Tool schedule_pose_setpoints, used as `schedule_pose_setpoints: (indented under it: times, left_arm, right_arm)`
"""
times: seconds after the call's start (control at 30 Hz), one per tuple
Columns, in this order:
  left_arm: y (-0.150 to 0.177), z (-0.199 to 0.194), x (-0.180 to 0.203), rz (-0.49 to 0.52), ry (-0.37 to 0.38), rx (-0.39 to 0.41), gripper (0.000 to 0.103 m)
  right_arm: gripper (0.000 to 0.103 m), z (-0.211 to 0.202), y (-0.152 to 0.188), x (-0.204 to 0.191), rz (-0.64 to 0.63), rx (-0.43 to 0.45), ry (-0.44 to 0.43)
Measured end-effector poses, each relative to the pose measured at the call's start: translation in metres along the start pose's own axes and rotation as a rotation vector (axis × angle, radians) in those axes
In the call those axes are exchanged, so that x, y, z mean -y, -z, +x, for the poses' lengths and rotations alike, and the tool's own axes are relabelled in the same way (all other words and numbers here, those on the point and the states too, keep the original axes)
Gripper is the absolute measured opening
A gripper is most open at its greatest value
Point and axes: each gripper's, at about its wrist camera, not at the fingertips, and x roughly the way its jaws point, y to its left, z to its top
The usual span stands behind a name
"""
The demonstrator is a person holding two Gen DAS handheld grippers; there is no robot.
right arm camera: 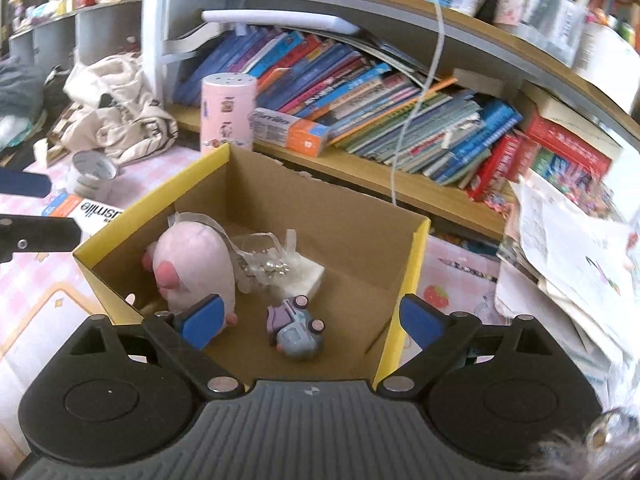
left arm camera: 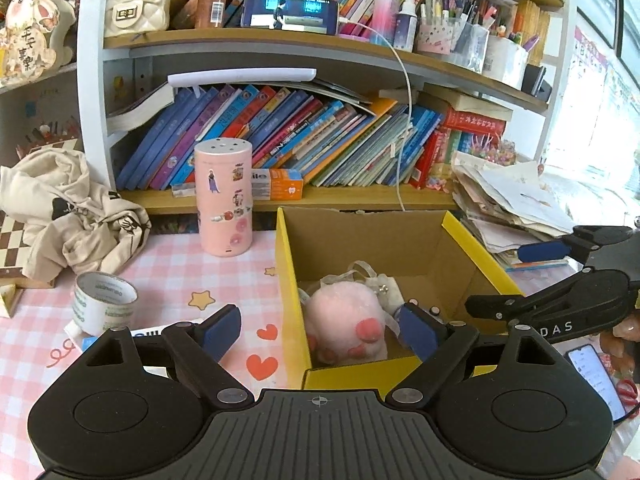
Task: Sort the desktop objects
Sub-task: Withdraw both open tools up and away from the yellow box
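Note:
A yellow-rimmed cardboard box (left arm camera: 289, 264) stands on the pink checked desk; it also shows in the right wrist view (right arm camera: 412, 264). Inside lie a pink plush toy (left arm camera: 346, 320) (right arm camera: 196, 264), a white pouch with ribbon (right arm camera: 296, 272) and a small blue-purple toy car (right arm camera: 298, 330). My left gripper (left arm camera: 320, 330) is open and empty, straddling the box's left wall near the plush. My right gripper (right arm camera: 312, 318) is open and empty above the box, over the toy car; it shows in the left wrist view (left arm camera: 532, 276) at the right.
A tape roll (left arm camera: 105, 302), a toothpaste box (right arm camera: 86, 210), a pink cylinder (left arm camera: 224, 196) and a crumpled beige bag (left arm camera: 68, 216) lie left of the box. A paper stack (left arm camera: 516, 208) and a phone (left arm camera: 596, 376) are on the right. Bookshelves stand behind.

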Motion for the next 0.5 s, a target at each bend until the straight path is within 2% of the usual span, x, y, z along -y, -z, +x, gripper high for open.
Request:
schedule_pose_setpoints:
  times: [0.3, 0.5]
  left_arm:
    - [0.011, -0.019, -0.028, -0.011, 0.021, 0.002, 0.089]
    - [0.019, -0.03, -0.047, -0.005, 0.042, -0.009, 0.089]
  right_arm:
    - [0.097, -0.027, 0.015, -0.024, 0.102, 0.019, 0.094]
    - [0.098, -0.036, 0.024, -0.049, 0.161, -0.004, 0.13]
